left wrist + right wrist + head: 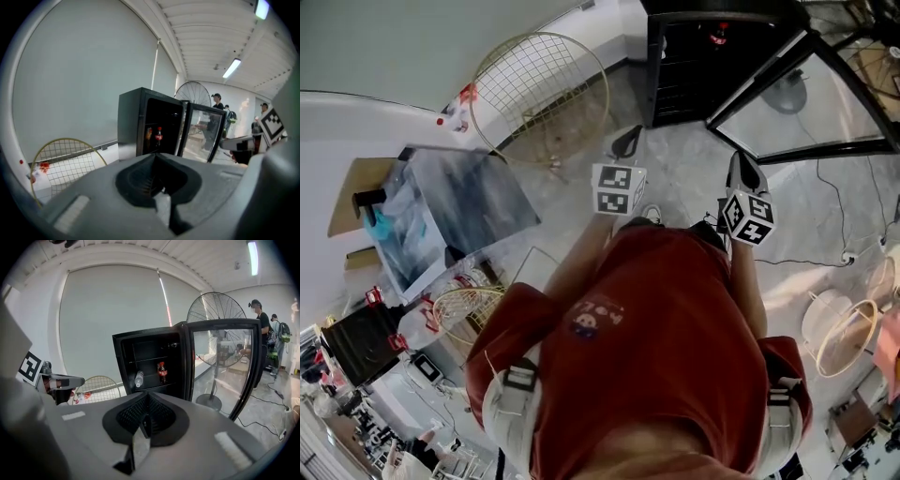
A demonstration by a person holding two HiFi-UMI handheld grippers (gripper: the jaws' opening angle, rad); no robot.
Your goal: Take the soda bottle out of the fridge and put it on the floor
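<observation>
Both tools are clenched on nothing. The left gripper (626, 142) is shown in its own view with jaws pressed together and empty, and the right gripper (744, 172) likewise, pads met with nothing between them. They are held side by side above the floor (675, 187), well apart from the fridge (675, 84), whose glass door (811, 89) is swung open to the right.

The soda bottle (161, 371) is not yet touched. It is stood upright toward the right end of a middle shelf, long axis vertical, with a clear water bottle (138, 378) leaned toward the shelf's left end, apart from it.

From either gripper the bottle is found straight ahead, deep inside the cabinet. Neither is clearly nearer. The right one is judged better placed, since it is lined up with the opening in the head view, while the left is set off toward the fridge's left wall. Jaws would have to be parted before the upright body could be taken from the side, and the door's edge on the right would have to be cleared.
</observation>
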